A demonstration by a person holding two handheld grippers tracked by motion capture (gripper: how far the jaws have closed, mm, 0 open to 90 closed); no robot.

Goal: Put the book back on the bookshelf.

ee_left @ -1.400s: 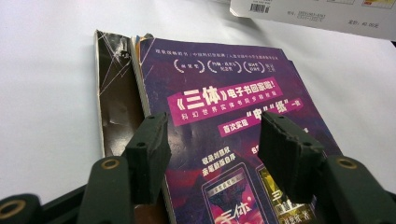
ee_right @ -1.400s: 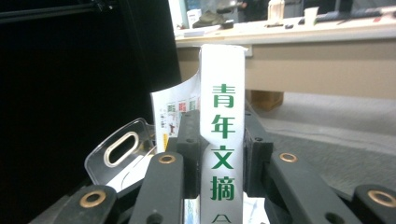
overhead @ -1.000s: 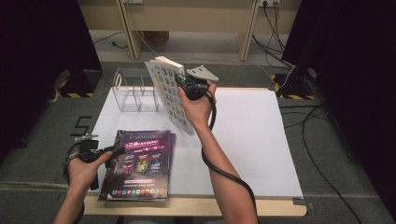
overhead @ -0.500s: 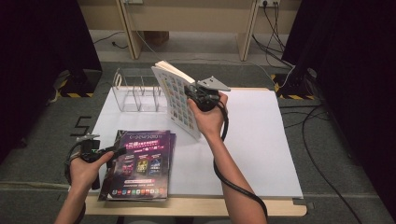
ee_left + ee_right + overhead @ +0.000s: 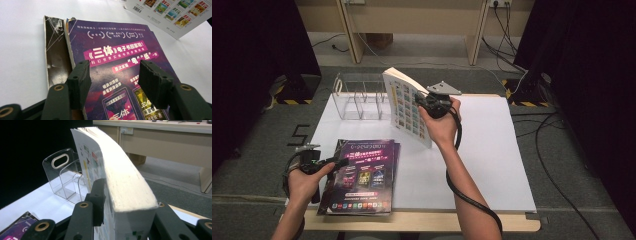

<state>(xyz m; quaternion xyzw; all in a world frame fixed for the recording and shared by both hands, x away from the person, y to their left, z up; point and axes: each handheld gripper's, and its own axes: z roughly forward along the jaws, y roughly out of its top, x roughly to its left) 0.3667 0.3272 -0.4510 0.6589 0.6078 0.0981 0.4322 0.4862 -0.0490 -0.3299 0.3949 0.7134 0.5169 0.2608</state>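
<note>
Right gripper (image 5: 424,102) clamps a thick white book (image 5: 404,107), held upright and tilted above the white table (image 5: 492,150), just in front of the clear acrylic rack (image 5: 357,95); its jaws have just been opening, book between them. Left gripper (image 5: 339,162) has jaws apart, empty, over the purple magazines (image 5: 362,175) lying flat at the table's near-left edge

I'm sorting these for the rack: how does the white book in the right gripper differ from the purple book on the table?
The white book stands tilted in the air, between the right gripper's fingers; the purple book lies flat on the table, atop another book. The white cover shows a grid of small pictures; the purple one is dark with pink lettering. The white book sits next to the clear rack, the purple one near the table's front edge. Both are softcovers.
</note>
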